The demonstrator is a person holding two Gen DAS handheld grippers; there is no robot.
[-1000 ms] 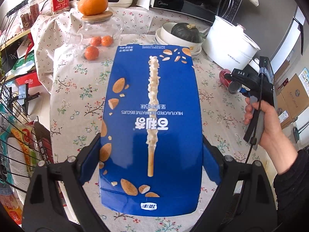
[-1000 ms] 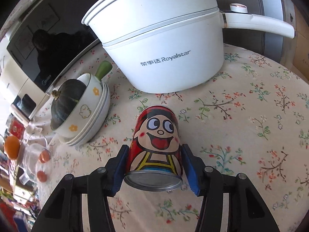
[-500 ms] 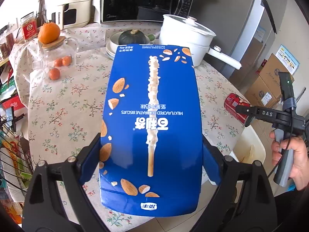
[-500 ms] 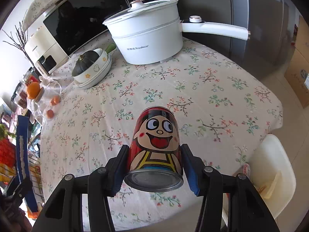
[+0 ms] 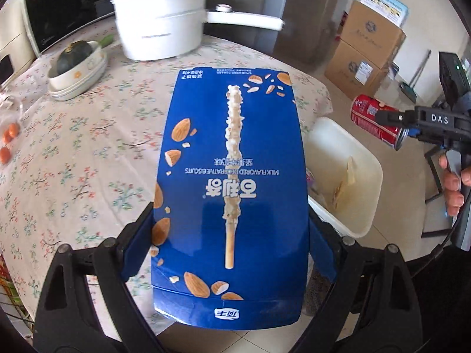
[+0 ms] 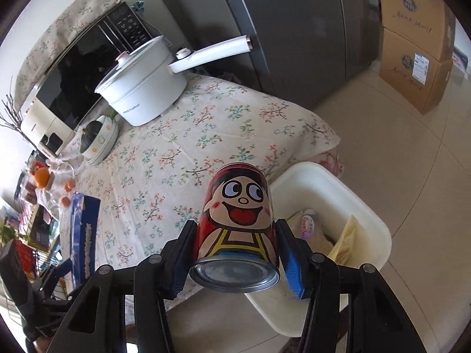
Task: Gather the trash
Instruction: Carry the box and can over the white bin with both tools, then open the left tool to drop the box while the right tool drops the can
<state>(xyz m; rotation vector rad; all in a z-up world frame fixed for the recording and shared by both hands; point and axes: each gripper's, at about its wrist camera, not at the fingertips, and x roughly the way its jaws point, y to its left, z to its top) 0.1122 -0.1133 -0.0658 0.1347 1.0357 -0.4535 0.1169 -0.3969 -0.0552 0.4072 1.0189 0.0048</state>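
My left gripper (image 5: 231, 235) is shut on a blue biscuit box (image 5: 232, 182) and holds it in the air over the table's near edge. My right gripper (image 6: 235, 253) is shut on a red cartoon can (image 6: 237, 223), held above the floor beside a cream trash bin (image 6: 368, 214). The can (image 5: 375, 120) and right gripper (image 5: 391, 117) also show at the right of the left wrist view, above and right of the bin (image 5: 374, 161). The bin holds some wrappers. The blue box (image 6: 84, 232) shows at the left of the right wrist view.
The table has a floral cloth (image 5: 88, 135). On it stand a white pot with a long handle (image 5: 162, 26), stacked bowls with a dark squash (image 5: 76, 61) and small oranges (image 5: 8, 135). Cardboard boxes (image 5: 365, 50) stand on the floor behind the bin. A fridge (image 6: 294, 29) stands beyond the table.
Both grippers have pulled back from the table and swung right toward the bin. The can went from over the table's edge to beside the bin. The box stays gripped.
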